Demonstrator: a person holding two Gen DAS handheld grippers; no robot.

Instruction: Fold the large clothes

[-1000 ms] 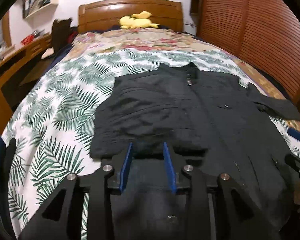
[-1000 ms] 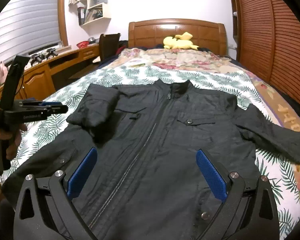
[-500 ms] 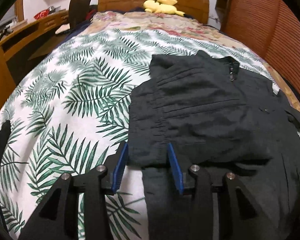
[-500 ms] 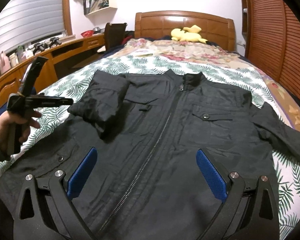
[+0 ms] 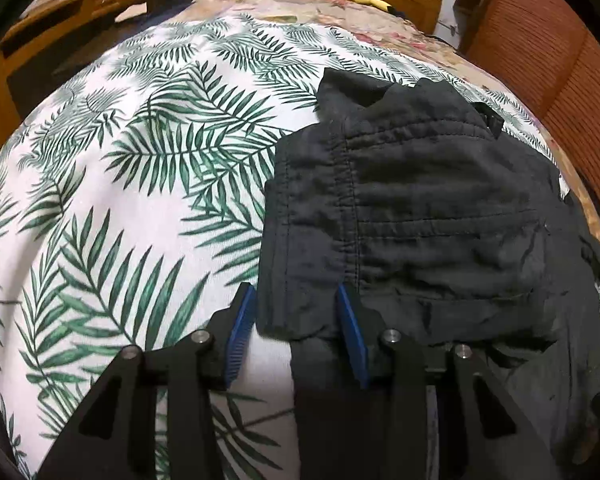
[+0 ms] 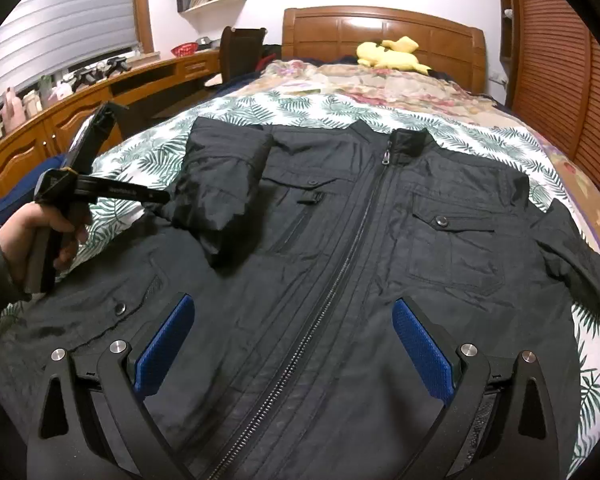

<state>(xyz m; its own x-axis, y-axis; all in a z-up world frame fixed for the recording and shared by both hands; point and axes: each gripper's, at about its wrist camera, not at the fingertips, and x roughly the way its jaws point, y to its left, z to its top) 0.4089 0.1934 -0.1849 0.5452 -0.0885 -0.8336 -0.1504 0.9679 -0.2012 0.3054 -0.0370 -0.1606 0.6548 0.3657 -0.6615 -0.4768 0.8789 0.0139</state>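
Note:
A black zip-up jacket point(image 6: 340, 240) lies front up on the palm-leaf bedspread point(image 5: 140, 200). Its left sleeve point(image 6: 220, 192) is folded in over the chest, and the cuff end point(image 5: 300, 308) sits between the blue pads of my left gripper point(image 5: 296, 312). The pads stand slightly apart from the cloth, so the gripper is open. In the right wrist view a hand holds the left gripper point(image 6: 156, 197) with its tip at the folded sleeve's edge. My right gripper point(image 6: 292, 304) hovers wide open over the jacket's lower front by the zip. The other sleeve point(image 6: 572, 252) lies stretched out to the right.
A yellow plush toy point(image 6: 388, 54) rests by the wooden headboard point(image 6: 380, 28). A wooden desk point(image 6: 60, 120) and a chair point(image 6: 240, 52) run along the left of the bed. Slatted wardrobe doors point(image 6: 560, 80) stand on the right.
My left gripper has dropped lower and shifted left to the cuff's outer edge, with its jaws a little wider. The right gripper came slightly closer to the jacket.

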